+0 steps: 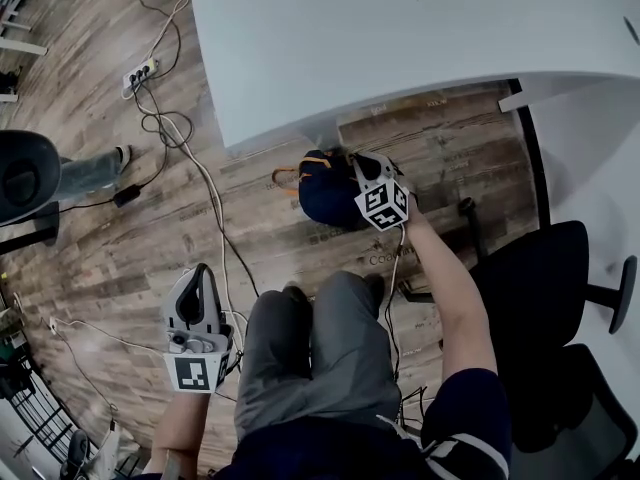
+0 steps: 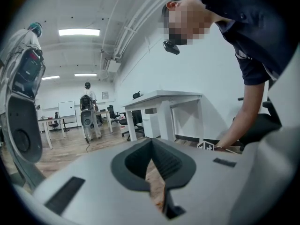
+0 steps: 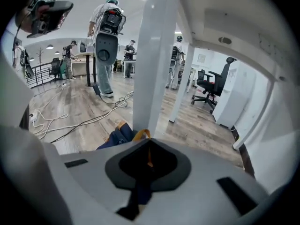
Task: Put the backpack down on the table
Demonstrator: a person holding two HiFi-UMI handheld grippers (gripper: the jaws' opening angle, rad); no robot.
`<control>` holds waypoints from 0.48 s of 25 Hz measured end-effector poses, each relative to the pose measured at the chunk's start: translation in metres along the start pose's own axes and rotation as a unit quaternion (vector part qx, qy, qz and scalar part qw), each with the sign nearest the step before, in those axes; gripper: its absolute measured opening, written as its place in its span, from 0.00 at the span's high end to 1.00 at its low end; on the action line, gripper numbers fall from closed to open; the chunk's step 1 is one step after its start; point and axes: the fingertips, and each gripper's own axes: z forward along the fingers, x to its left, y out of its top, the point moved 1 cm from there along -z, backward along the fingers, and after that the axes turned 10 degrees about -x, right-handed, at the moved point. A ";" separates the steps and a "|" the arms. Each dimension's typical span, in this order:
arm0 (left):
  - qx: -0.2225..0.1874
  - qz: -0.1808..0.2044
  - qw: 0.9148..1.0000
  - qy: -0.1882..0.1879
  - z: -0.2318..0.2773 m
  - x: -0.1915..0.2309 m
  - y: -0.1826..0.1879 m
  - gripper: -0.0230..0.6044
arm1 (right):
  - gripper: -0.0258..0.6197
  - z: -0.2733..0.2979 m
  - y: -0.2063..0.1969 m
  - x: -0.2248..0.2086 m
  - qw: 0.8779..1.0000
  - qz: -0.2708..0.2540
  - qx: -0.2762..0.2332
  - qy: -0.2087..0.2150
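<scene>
A navy backpack [image 1: 322, 196] with orange trim hangs low over the wooden floor, just below the curved front edge of the white table [image 1: 400, 28]. My right gripper [image 1: 350, 160] is shut on the backpack's dark top strap. In the right gripper view the strap runs between the closed jaws [image 3: 149, 149], and the backpack [image 3: 119, 137] shows beyond them beside a white table leg [image 3: 152, 55]. My left gripper [image 1: 200, 272] is held apart at the lower left over the floor, shut and holding nothing [image 2: 151, 144].
Cables [image 1: 190, 158] and a power strip [image 1: 140, 73] lie on the floor to the left. A black office chair [image 1: 560, 298] stands at the right. The person's legs [image 1: 310, 348] are below the backpack. Other people and desks [image 3: 105, 32] stand farther off.
</scene>
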 end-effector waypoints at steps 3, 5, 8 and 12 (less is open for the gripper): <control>0.003 0.002 1.000 0.003 -0.004 0.002 0.004 0.96 | 0.96 -0.010 0.004 0.004 1.000 -0.015 0.008 -0.011; 0.009 -0.001 1.000 0.004 -0.005 0.003 0.006 0.96 | 0.96 -0.015 0.006 0.008 0.999 -0.044 0.017 -0.017; 0.001 0.004 1.000 0.002 -0.007 0.005 0.012 0.96 | 0.96 -0.020 0.007 0.009 0.998 -0.051 0.027 -0.024; 0.012 -0.005 1.000 0.008 -0.010 0.004 0.014 0.96 | 0.96 -0.025 0.007 0.011 0.997 -0.065 0.041 -0.023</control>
